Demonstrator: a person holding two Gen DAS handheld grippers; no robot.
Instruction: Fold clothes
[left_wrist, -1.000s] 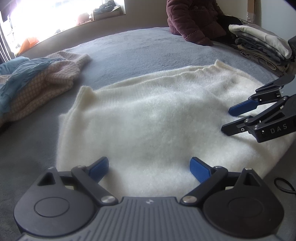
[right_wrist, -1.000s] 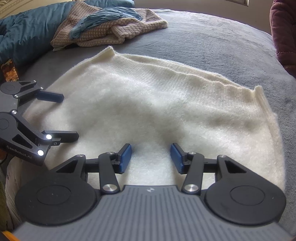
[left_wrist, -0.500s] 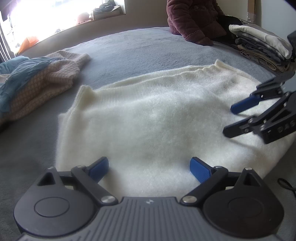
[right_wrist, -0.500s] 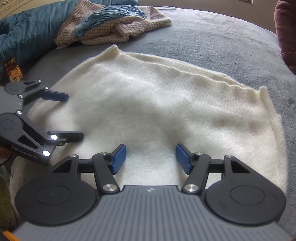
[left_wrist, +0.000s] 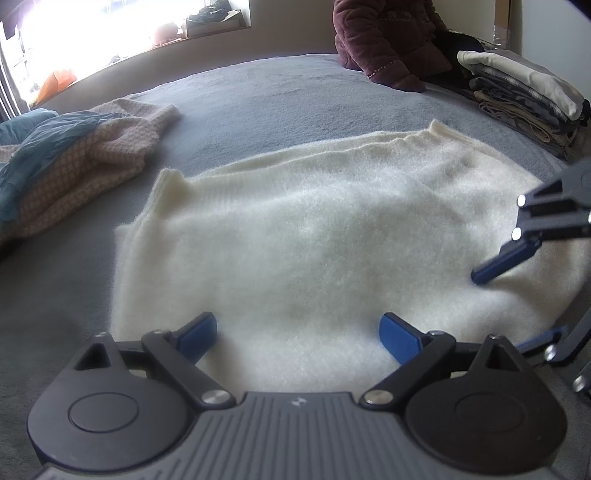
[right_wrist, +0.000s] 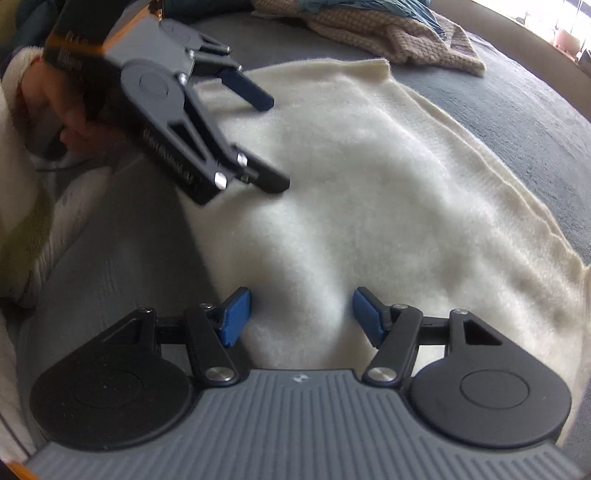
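left gripper (left_wrist: 299, 332) spread, cream sweater (left_wrist: 314, 229), grey bed (left_wrist: 258, 96)

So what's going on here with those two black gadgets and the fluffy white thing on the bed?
A person is holding a two-finger claw in each hand to fold clothes. A cream sweater lies spread flat on the grey bedspread. The left claw and the right claw both sit open over the sweater's near side, gripping nothing yet. No fold has been made. A pile of unfolded clothes waits to one side, and a stack of folded clothes sits at the far corner.
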